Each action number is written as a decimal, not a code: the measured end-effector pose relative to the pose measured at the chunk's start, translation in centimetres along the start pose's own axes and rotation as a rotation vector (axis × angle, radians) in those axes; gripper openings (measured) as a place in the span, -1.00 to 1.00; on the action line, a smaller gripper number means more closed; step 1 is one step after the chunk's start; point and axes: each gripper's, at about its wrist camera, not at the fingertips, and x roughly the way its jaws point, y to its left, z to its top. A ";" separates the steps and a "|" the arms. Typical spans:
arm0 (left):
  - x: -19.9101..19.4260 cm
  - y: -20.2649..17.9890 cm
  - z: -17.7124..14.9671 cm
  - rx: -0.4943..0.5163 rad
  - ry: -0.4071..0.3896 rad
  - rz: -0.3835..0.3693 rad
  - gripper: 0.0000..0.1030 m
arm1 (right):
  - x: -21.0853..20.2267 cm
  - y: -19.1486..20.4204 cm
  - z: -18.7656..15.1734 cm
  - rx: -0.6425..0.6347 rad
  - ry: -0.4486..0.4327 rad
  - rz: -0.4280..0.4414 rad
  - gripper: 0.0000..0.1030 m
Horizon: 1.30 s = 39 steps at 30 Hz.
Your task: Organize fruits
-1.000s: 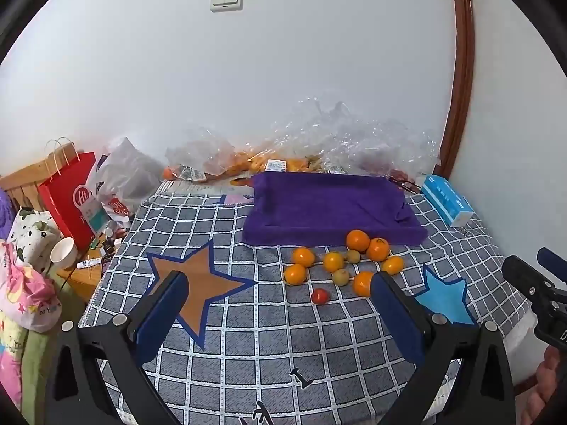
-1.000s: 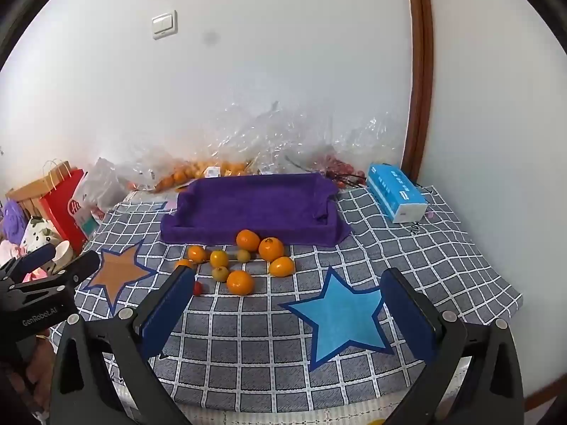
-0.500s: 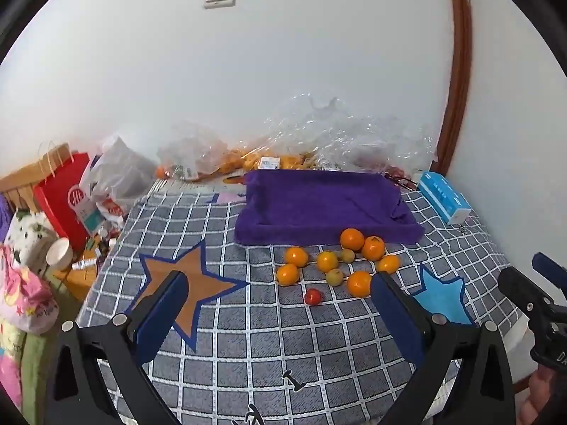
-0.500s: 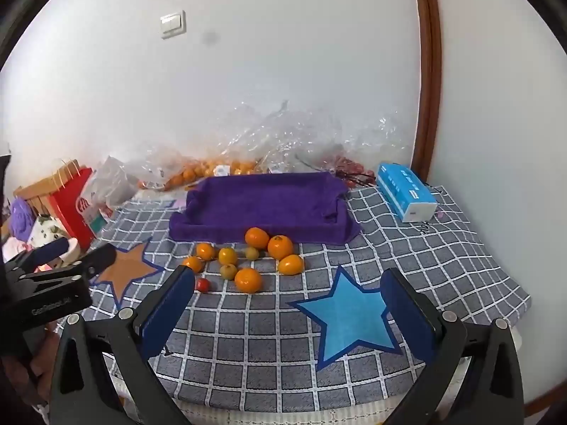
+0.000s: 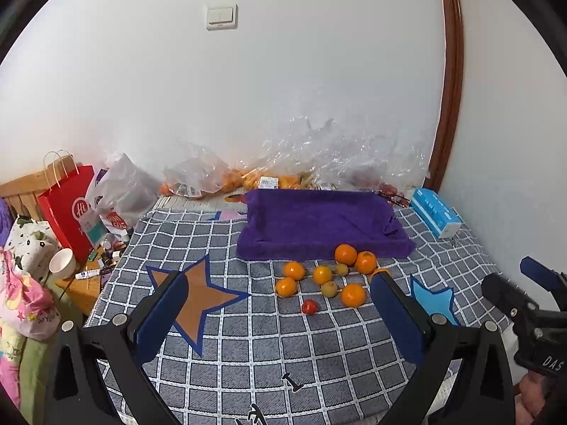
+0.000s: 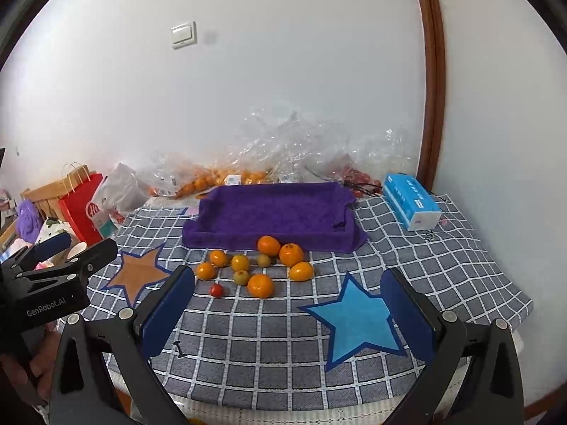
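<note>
A cluster of several oranges (image 5: 345,254) (image 6: 268,245), two small greenish fruits (image 5: 329,289) (image 6: 241,277) and a small red tomato (image 5: 309,306) (image 6: 216,290) lies on the checked tablecloth, just in front of a purple towel-lined tray (image 5: 319,225) (image 6: 269,212). My left gripper (image 5: 280,313) hangs open above the cloth's near side, short of the fruit. My right gripper (image 6: 288,306) is open too, over the blue star, nothing between its fingers. Each gripper shows at the edge of the other's view.
Clear plastic bags (image 5: 319,156) with more oranges line the wall behind the tray. A blue tissue box (image 6: 411,205) sits at the right rear. A red paper bag (image 5: 69,209), a cup (image 5: 63,264) and clutter stand off the table's left edge.
Both wrist views have shifted slightly: the fruit and tray sit a little higher and farther in each frame, as both grippers tilt or draw back. Nothing was grasped.
</note>
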 end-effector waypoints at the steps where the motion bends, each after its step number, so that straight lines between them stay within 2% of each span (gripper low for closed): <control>1: -0.2 0.1 0.0 -0.007 -0.004 0.001 1.00 | 0.0 0.1 0.0 -0.003 -0.003 -0.002 1.00; 23: 1.3 0.1 -0.3 -0.017 0.032 -0.010 1.00 | 0.9 -0.2 -0.2 0.018 0.011 0.000 1.00; 39: 1.2 0.0 -0.3 -0.013 0.030 -0.010 1.00 | 0.5 -0.3 -0.2 0.023 0.007 -0.001 1.00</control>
